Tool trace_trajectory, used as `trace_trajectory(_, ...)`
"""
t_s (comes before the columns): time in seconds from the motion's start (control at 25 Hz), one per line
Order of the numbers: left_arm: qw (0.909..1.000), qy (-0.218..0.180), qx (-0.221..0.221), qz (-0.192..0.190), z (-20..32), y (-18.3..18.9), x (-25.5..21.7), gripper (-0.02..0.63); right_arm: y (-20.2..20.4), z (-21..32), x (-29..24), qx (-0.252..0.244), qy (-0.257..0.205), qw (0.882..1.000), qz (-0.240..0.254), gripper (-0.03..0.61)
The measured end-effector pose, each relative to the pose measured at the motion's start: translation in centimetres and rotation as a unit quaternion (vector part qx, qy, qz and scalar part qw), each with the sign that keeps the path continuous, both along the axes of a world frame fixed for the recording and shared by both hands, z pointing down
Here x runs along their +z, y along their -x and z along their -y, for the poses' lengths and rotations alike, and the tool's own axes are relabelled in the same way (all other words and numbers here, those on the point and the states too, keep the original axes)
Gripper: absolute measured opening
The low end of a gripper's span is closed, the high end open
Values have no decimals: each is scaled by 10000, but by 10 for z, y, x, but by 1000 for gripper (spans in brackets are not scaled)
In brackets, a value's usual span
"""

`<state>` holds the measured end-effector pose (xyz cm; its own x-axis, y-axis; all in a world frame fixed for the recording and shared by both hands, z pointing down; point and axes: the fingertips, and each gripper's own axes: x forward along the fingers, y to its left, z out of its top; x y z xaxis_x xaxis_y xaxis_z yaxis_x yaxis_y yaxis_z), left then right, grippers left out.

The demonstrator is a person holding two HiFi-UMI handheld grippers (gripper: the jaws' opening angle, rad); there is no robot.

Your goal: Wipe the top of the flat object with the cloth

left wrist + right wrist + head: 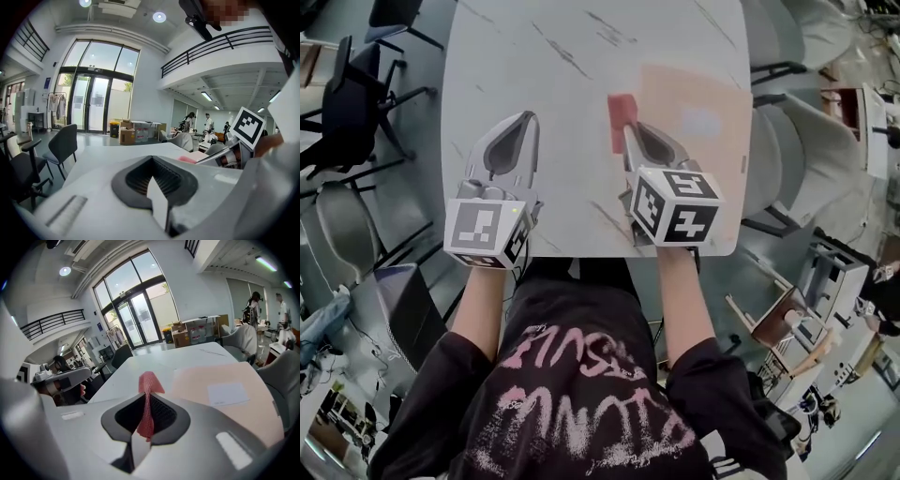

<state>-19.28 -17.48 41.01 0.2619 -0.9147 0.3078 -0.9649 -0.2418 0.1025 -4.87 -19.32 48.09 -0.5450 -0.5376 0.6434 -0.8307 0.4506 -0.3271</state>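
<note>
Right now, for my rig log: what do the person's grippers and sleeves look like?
The left gripper and right gripper are pale grey tapered shells with dark ribbed pads, each carrying a cube of square markers. The person wears a black short-sleeved T-shirt with pink lettering.

Pink cloth (pixel 149 385), peach flat object (pixel 225 380)

Pink lettering on black shirt (pixel 581 394), seemingly upside down, unreadable, nothing else legible
</note>
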Motion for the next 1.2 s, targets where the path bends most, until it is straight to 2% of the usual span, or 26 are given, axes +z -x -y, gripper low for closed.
trace_trajectory(0.16, 10000, 18, 2, 19, -3, 2, 1, 0, -1, -4, 5, 22, 48, 10000, -22, 48)
trace_trajectory(0.36, 9997, 44, 239, 20, 4, -19, 2, 0, -24, -5, 8, 300, 158, 9994, 40, 48)
trace_trajectory(0.84, 9942, 231, 1040, -126, 16, -116, 6, 0, -138, -14, 13, 1298, 170, 9914, -92, 48)
trace_trajectory(1.2, 9882, 330, 1477, -244, 26, -158, 9, 0, -209, -17, 19, 1946, 237, 9800, -354, 48)
